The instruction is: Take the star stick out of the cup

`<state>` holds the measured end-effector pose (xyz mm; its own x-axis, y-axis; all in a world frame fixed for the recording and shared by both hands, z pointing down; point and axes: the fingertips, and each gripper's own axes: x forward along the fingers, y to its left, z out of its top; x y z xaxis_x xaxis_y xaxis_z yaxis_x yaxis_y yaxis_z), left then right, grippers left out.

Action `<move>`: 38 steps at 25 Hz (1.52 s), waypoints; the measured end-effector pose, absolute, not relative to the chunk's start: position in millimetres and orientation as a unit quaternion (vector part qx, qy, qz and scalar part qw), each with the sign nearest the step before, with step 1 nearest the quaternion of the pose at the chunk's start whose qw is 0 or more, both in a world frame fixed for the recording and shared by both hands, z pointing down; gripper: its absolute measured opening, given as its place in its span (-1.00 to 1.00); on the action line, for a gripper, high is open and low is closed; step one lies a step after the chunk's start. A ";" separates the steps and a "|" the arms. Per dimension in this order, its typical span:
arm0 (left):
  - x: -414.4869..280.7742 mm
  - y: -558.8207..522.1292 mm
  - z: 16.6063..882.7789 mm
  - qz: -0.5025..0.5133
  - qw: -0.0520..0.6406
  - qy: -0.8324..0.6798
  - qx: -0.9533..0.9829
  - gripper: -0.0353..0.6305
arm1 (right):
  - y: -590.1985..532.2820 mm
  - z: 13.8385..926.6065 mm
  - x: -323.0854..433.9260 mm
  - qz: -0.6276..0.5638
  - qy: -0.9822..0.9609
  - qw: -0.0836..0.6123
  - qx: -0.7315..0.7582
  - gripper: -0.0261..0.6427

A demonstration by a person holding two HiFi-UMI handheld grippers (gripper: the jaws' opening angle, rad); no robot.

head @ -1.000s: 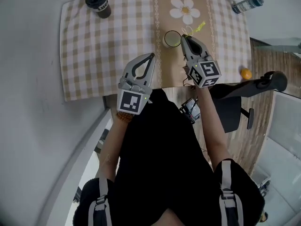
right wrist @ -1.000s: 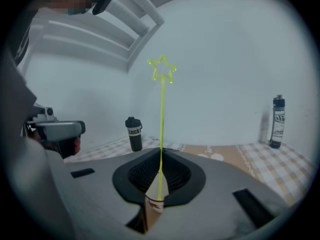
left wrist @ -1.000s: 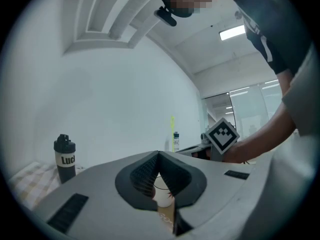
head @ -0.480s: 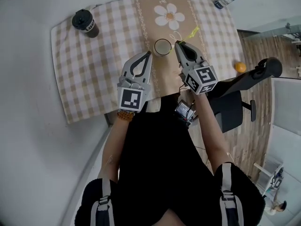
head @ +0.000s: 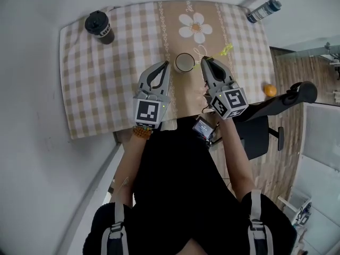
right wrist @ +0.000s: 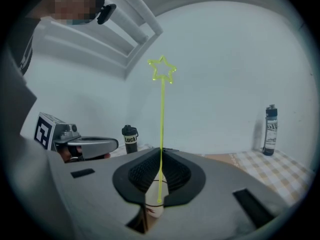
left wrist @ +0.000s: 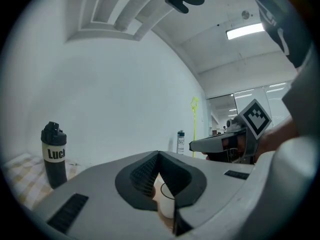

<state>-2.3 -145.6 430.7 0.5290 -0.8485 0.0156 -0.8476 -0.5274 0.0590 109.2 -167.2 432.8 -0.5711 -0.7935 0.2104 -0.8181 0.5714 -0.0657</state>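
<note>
A thin yellow-green star stick (head: 225,49) (right wrist: 161,114) stands upright with my right gripper (head: 204,58) (right wrist: 161,151) shut on its lower part and the star on top. Its bottom end shows just under the jaws. The white cup (head: 184,62) (right wrist: 150,206) stands on the checked tablecloth (head: 111,84), just left of that gripper's tip. My left gripper (head: 170,62) (left wrist: 159,156) hovers near the cup's left side, its tips together and nothing between them. Through its jaws I see the cup (left wrist: 166,200).
A black tumbler (head: 100,27) (left wrist: 54,154) stands at the table's far left corner and a clear water bottle (head: 264,9) (right wrist: 270,130) at the far right. An orange (head: 270,90) lies on the floor by a black chair (head: 276,105) to the right.
The right gripper, with the stick in it, has drawn slightly away from the cup. The head view has shifted. The left gripper has hardly moved.
</note>
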 end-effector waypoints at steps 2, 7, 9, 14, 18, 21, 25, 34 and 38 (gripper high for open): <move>-0.4 -144.2 429.4 -0.007 0.030 -0.482 0.876 -0.89 | -166.4 428.2 105.8 0.074 -0.885 0.076 0.454 -0.89; 2.9 -139.0 424.6 -0.007 0.020 -0.471 0.882 -0.89 | -161.3 413.0 98.9 0.065 -0.886 0.069 0.454 -0.89; 3.2 -137.9 426.2 -0.007 0.017 -0.468 0.883 -0.89 | -160.9 409.5 97.2 0.058 -0.887 0.068 0.454 -0.89; 7.3 -137.6 430.7 -0.006 0.020 -0.463 0.886 -0.89 | -161.9 405.5 95.2 0.053 -0.886 0.066 0.456 -0.89; 10.1 -136.4 427.8 -0.009 0.020 -0.460 0.888 -0.89 | -162.4 407.0 96.7 0.063 -0.886 0.063 0.456 -0.89; 8.9 -136.1 427.1 -0.011 0.021 -0.464 0.886 -0.89 | -163.5 408.8 98.5 0.062 -0.885 0.062 0.458 -0.89; 8.6 -135.2 423.6 -0.017 0.018 -0.466 0.885 -0.89 | -165.1 411.5 98.0 0.062 -0.884 0.061 0.459 -0.89; 4.2 -130.5 401.6 -0.035 0.004 -0.469 0.882 -0.89 | -163.9 418.3 95.5 0.058 -0.887 0.070 0.453 -0.89; 4.3 -129.2 403.2 -0.036 0.001 -0.467 0.884 -0.89 | -165.0 420.6 95.0 0.061 -0.886 0.070 0.455 -0.89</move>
<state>4.3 -129.2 403.2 0.5620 -0.8247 -0.0631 -0.8246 -0.5646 0.0348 95.0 -165.0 420.6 -0.5769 -0.7969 0.1795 -0.8140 0.5792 -0.0447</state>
